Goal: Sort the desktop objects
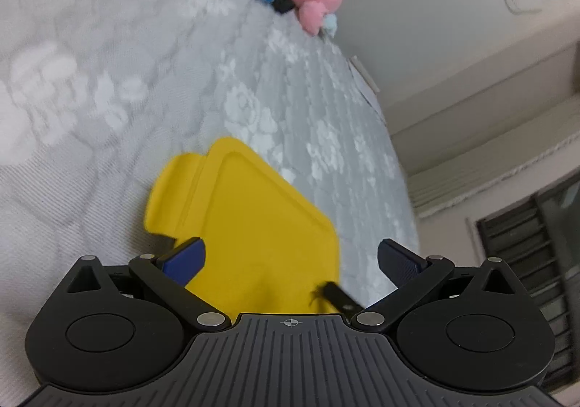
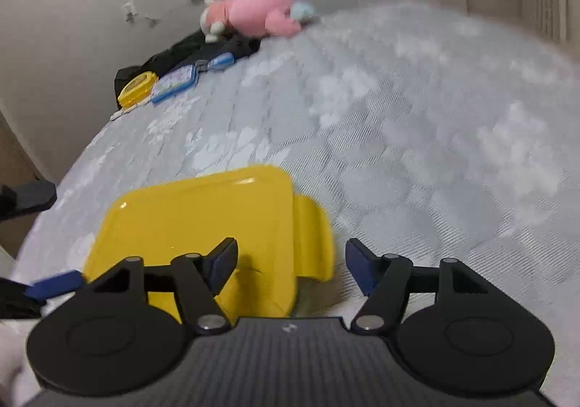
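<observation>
- Near, at the bottom of each wrist view: the left gripper (image 1: 291,258) and the right gripper (image 2: 291,262) both have jaws spread and hold nothing; each hangs over the yellow tray (image 1: 253,225), which lies on the bed (image 1: 90,116) at lower centre
- Step, as I judge it: the start of sorting, the tray seemingly bare, though blur hides small things; next, reach for one far item
- Far, upper part of frame: a pink plush toy (image 2: 259,9), a blue case (image 2: 174,84), a yellow round box (image 2: 137,89), dark cloth (image 2: 203,48); well apart from the tray
- Nothing blocks the stretch between

Floral mattress (image 2: 398,124), yellow tray (image 2: 203,222), plush (image 2: 257,9).
</observation>
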`<state>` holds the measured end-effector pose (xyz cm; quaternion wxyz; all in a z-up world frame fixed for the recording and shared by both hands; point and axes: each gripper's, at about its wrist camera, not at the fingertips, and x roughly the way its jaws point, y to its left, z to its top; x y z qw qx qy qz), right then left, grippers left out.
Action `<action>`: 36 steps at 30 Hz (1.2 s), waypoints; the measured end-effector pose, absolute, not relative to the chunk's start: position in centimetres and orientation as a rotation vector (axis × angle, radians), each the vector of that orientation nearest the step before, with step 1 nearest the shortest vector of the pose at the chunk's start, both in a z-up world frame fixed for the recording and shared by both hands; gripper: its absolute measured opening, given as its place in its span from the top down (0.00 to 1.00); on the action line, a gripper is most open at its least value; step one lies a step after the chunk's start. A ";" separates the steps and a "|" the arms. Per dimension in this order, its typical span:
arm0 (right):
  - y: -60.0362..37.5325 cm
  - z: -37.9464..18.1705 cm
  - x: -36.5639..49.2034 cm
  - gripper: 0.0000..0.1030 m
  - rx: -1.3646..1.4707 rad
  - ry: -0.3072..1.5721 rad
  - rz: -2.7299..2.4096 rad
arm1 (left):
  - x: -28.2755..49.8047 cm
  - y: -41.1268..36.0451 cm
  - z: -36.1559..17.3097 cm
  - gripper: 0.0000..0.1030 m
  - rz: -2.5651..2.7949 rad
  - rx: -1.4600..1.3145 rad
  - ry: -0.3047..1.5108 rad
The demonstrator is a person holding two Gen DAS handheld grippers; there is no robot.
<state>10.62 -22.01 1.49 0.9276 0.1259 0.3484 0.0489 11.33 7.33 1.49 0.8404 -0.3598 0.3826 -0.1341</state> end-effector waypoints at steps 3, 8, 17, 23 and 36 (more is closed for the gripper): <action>-21.8 2.8 7.9 0.21 0.204 0.665 0.081 | 8.1 6.0 2.8 0.00 -0.211 -0.585 0.767; -20.8 1.8 3.2 0.10 0.135 0.562 0.025 | 2.4 4.8 1.0 0.00 -0.098 -0.417 0.683; -20.6 -1.0 0.2 0.05 0.164 0.585 -0.041 | -0.7 0.7 -1.1 0.00 -0.095 -0.078 0.679; -19.7 -0.2 -1.3 0.00 0.122 0.571 -0.019 | -0.9 0.3 -0.8 0.00 -0.096 -0.119 0.720; -18.1 -0.4 -0.6 0.00 0.037 0.558 0.028 | -0.2 1.6 -1.4 0.00 -0.051 -0.190 0.721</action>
